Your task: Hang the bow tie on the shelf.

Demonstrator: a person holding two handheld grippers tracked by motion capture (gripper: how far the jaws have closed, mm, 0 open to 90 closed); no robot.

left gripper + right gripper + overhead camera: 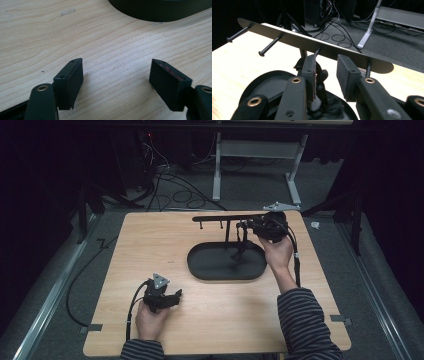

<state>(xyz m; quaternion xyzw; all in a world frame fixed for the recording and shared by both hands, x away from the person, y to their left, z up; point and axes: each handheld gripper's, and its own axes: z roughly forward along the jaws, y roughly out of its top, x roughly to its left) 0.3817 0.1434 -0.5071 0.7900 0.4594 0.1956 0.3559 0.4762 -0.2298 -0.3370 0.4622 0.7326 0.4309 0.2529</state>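
Now | right tongs (325,75) parted beside hanging dark item (322,75) | rack (312,45)

The counter (210,315) is pale wood with a smooth, matt grain. The oval tray (200,265) and the rack bar (317,46) above it look like matt black metal, the bar with a faint sheen. The fingers (71,80) carry matt black pads, finely textured, perhaps rubber. The sleeve (305,320) is striped knit cloth.
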